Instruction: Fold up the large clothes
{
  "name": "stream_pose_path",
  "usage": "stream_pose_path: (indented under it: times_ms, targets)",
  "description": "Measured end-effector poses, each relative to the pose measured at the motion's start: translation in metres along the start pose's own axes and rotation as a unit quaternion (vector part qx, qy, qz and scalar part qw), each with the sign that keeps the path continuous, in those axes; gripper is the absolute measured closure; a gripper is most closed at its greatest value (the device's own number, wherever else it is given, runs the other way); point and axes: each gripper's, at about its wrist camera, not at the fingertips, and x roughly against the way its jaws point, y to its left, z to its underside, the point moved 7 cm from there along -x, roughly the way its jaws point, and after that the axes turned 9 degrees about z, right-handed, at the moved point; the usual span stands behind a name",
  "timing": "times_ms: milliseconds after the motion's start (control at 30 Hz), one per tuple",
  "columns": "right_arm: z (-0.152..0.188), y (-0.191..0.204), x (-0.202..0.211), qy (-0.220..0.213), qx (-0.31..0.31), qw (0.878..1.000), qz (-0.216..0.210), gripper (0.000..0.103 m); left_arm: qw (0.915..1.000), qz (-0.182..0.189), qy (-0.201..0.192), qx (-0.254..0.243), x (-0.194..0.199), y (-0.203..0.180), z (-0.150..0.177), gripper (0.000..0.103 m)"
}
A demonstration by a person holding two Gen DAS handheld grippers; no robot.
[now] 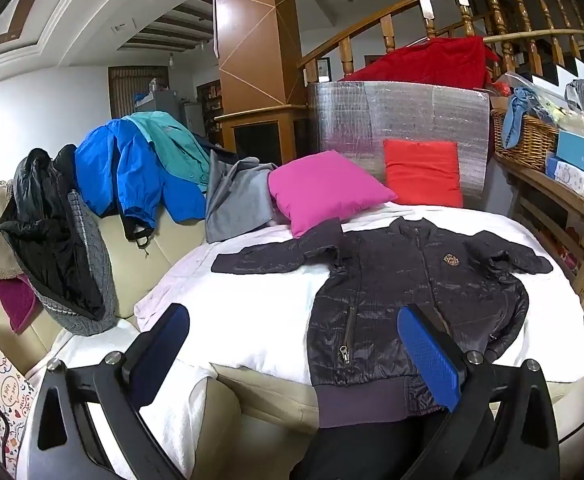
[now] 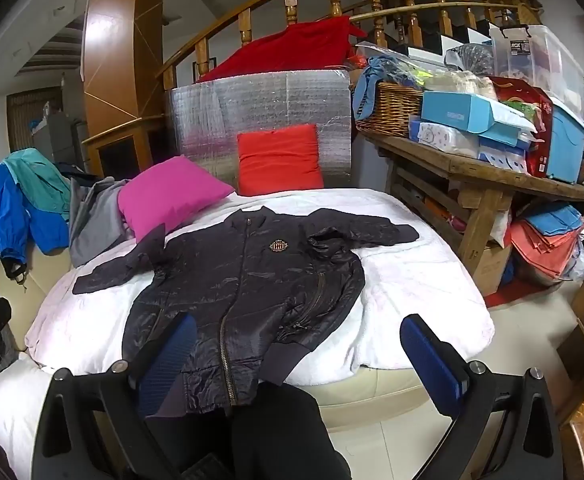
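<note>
A dark zip-up jacket (image 1: 403, 292) (image 2: 244, 284) lies face up on a white blanket (image 1: 252, 312) (image 2: 411, 280) over a cream sofa, both sleeves spread out sideways, its hem hanging over the front edge. My left gripper (image 1: 295, 344) hovers open in front of the jacket's left lower side, nothing between its blue pads (image 1: 427, 356). Over the hem and the blanket's front edge my right gripper (image 2: 299, 356) stands open too, its left pad (image 2: 172, 356) above the jacket's lower front. Neither touches the cloth.
A pink cushion (image 1: 323, 188) (image 2: 168, 192) and a red cushion (image 1: 423, 172) (image 2: 280, 160) lie behind the jacket. Several jackets (image 1: 132, 172) drape the sofa back at left. A cluttered wooden table (image 2: 487, 176) with a wicker basket (image 2: 387, 112) stands at right.
</note>
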Motion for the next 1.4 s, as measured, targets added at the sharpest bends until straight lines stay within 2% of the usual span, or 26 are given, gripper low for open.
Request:
stream_pose_path:
  times_ms: [433, 533, 633, 1400]
  targets:
    - [0.006, 0.001, -0.009, 0.018, 0.003, 1.000, -0.001, 0.000, 0.9998, 0.007, 0.020, 0.000, -0.010, 0.000, 0.011, 0.000]
    - [0.007, 0.000, -0.012, 0.022, 0.004, 1.000, -0.001, 0.000, 0.9993, 0.011, 0.035, 0.001, -0.015, -0.005, 0.012, 0.000]
    - [0.009, 0.000, -0.015, 0.025, 0.004, 1.000, 0.000, 0.000, 0.9996, 0.009, 0.027, -0.005, -0.019, -0.008, 0.013, 0.000]
    - [0.015, -0.007, -0.032, 0.041, 0.007, 0.999, 0.012, 0.000, 0.9979, 0.012, 0.061, -0.021, -0.030, -0.019, 0.021, 0.000]
